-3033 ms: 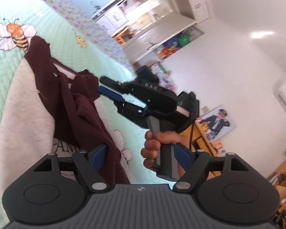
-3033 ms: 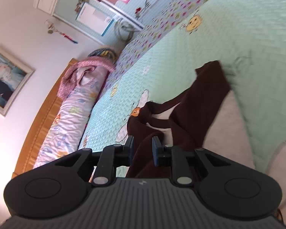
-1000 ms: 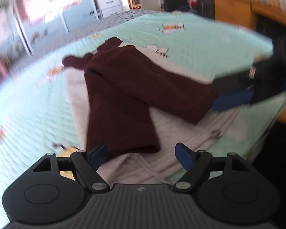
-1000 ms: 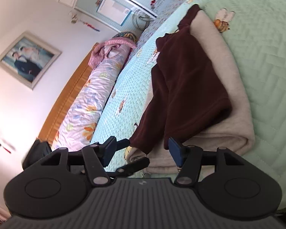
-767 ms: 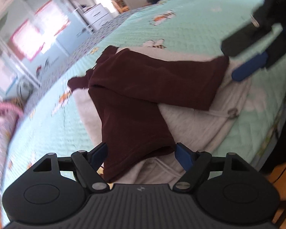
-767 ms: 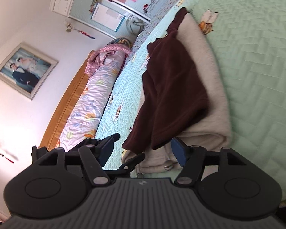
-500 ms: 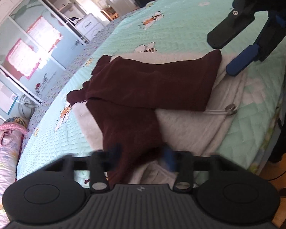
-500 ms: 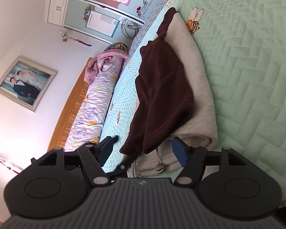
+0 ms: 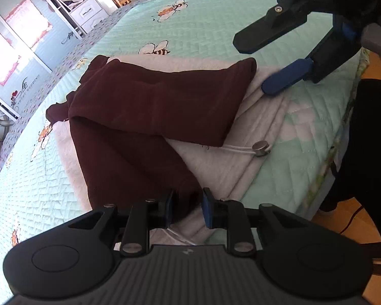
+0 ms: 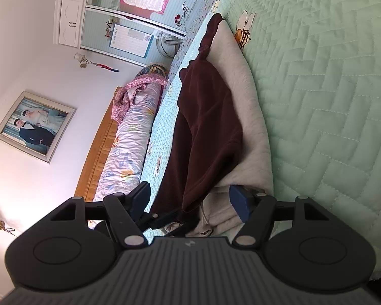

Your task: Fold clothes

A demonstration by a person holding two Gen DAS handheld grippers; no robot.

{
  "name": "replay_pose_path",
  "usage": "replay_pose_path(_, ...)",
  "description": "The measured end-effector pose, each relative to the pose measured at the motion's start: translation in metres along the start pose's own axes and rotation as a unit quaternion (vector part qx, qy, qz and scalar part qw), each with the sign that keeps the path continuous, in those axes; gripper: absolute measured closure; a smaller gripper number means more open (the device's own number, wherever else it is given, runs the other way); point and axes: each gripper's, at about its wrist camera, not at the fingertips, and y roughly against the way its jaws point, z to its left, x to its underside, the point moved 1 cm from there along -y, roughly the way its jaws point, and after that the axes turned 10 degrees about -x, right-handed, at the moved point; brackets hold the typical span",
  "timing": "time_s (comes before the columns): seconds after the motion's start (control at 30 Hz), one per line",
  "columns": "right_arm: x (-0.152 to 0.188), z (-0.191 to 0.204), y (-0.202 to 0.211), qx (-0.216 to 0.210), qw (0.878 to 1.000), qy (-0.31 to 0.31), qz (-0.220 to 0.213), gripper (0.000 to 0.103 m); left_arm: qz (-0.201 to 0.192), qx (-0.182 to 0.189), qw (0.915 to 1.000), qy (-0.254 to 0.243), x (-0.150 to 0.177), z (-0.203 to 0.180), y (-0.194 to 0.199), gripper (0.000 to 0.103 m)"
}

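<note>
A folded garment lies on the mint quilted bedspread (image 9: 216, 20) near the bed's edge; its grey body (image 9: 216, 167) forms the underlayer, and two maroon sleeves (image 9: 160, 101) are crossed over it, one running toward the right gripper, the other toward the left; nothing here is a container, the bed alone carrying the clothing.

The left gripper (image 9: 186, 208) has just been closing, and its blue pads now stand narrow with the end of the nearer maroon sleeve pinched between them; the right gripper (image 10: 190, 198) has its jaws spread wide over the garment's near corner, the sleeve's cuff and the grey hem lying between the pads without either pad visibly pressing on them.

The left wrist view alone shows the drawstring toggle (image 9: 260, 148) resting on the grey hem, the right gripper seen from outside, its lower blue pad beside the grey fabric, and a white drawer unit (image 9: 89, 15); the right wrist view alone shows the framed photograph (image 10: 34, 125) on the wall, the wooden headboard (image 10: 96, 157) and the rolled floral bedding (image 10: 129, 147) against it.
</note>
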Motion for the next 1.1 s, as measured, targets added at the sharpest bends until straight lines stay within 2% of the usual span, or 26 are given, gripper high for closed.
replay_pose_path(0.1, -0.001, 0.0, -0.003, 0.0, 1.0, 0.0, 0.004, 0.033, 0.003, 0.023, 0.9996, 0.017, -0.002, 0.01, 0.005, 0.077)
replay_pose_path(0.13, -0.002, 0.001, -0.004, -0.001, 1.0, 0.0, 0.006, 0.033, 0.003, 0.039, 0.9989, 0.025, -0.002, 0.014, 0.008, 0.074)
replay_pose_path(0.23, -0.006, 0.006, -0.009, -0.011, 1.0, 0.002, 0.005, 0.032, 0.009, 0.102, 0.993, 0.06, 0.002, 0.031, 0.019, 0.054)
replay_pose_path(0.3, -0.012, 0.013, -0.013, -0.024, 1.0, 0.003, 0.006, 0.03, 0.003, 0.131, 0.986, 0.103, 0.006, 0.045, 0.026, 0.053)
replay_pose_path(0.33, -0.014, 0.016, -0.015, -0.03, 1.0, 0.004, 0.006, 0.03, -0.002, 0.143, 0.9805, 0.135, 0.008, 0.054, 0.029, 0.053)
replay_pose_path(0.4, -0.02, 0.023, -0.019, -0.044, 0.999, 0.005, 0.007, 0.03, -0.012, 0.171, 0.9619, 0.213, 0.013, 0.075, 0.03, 0.052)
replay_pose_path(0.5, -0.025, 0.035, -0.023, -0.059, 0.998, 0.004, 0.011, 0.03, -0.027, 0.195, 0.9231, 0.33, 0.021, 0.106, 0.025, 0.049)
replay_pose_path(0.57, -0.028, 0.046, -0.023, -0.077, 0.997, 0.003, 0.015, 0.03, -0.032, 0.186, 0.9025, 0.387, 0.026, 0.119, 0.018, 0.043)
replay_pose_path(0.6, -0.029, 0.052, -0.023, -0.09, 0.996, 0.006, 0.015, 0.03, -0.03, 0.18, 0.896, 0.405, 0.027, 0.121, 0.013, 0.042)
replay_pose_path(0.67, -0.032, 0.061, -0.025, -0.1, 0.995, 0.023, 0.011, 0.025, -0.016, 0.171, 0.8885, 0.426, 0.027, 0.12, -0.001, 0.04)
replay_pose_path(0.77, -0.036, 0.051, -0.038, -0.087, 0.996, 0.014, 0.005, 0.023, 0.017, 0.185, 0.8775, 0.442, 0.034, 0.107, -0.024, 0.04)
replay_pose_path(0.83, -0.033, 0.026, -0.054, -0.062, 0.998, -0.005, 0.022, 0.023, 0.018, 0.199, 0.8682, 0.454, 0.042, 0.097, -0.032, 0.04)
replay_pose_path(0.87, -0.03, 0.011, -0.062, -0.04, 0.998, -0.018, 0.036, 0.026, 0.016, 0.205, 0.8592, 0.468, 0.046, 0.096, -0.035, 0.04)
replay_pose_path(0.9, -0.025, 0.0, -0.066, -0.01, 0.999, -0.013, 0.045, 0.035, 0.014, 0.211, 0.8502, 0.482, 0.05, 0.097, -0.038, 0.04)
replay_pose_path(0.93, -0.019, -0.011, -0.069, 0.022, 0.998, -0.006, 0.055, 0.071, 0.014, 0.218, 0.8423, 0.493, 0.052, 0.098, -0.04, 0.04)
replay_pose_path(0.97, -0.017, -0.013, -0.068, 0.047, 0.997, 0.01, 0.057, 0.095, 0.015, 0.224, 0.8379, 0.498, 0.053, 0.1, -0.041, 0.04)
replay_pose_path(1.03, -0.021, -0.015, -0.062, 0.048, 0.997, -0.009, 0.054, 0.097, 0.017, 0.225, 0.8407, 0.492, 0.049, 0.102, -0.039, 0.04)
replay_pose_path(1.07, -0.023, -0.015, -0.059, 0.044, 0.997, -0.022, 0.052, 0.094, 0.017, 0.223, 0.8434, 0.488, 0.047, 0.103, -0.036, 0.04)
replay_pose_path(1.1, -0.024, -0.008, -0.057, 0.046, 0.998, -0.011, 0.05, 0.09, 0.016, 0.223, 0.8449, 0.486, 0.045, 0.104, -0.033, 0.04)
